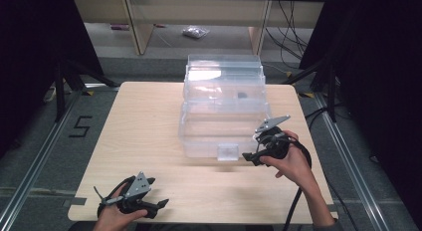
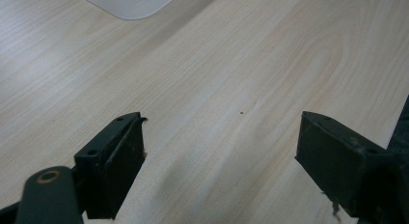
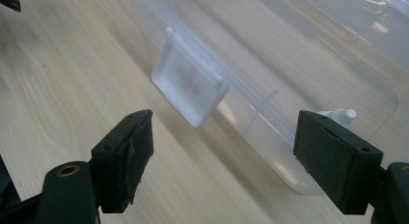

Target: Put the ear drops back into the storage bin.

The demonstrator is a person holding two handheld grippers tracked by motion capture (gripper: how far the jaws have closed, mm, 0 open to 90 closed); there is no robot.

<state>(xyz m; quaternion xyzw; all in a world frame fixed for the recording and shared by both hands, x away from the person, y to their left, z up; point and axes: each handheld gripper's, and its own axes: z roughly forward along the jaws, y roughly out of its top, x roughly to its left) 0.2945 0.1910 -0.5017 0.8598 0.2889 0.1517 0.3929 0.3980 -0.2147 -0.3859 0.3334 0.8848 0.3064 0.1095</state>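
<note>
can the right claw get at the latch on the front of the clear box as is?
Probably yes. The right claw is open and sits just right of the latch at the front of the clear box. In the right gripper view the latch lies just ahead, with bare table between.

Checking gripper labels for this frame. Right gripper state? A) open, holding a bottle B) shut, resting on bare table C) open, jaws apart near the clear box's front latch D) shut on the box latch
C: in the right gripper view the right gripper has its jaws spread wide with nothing between them, pointed at the latch on the clear box.
</note>
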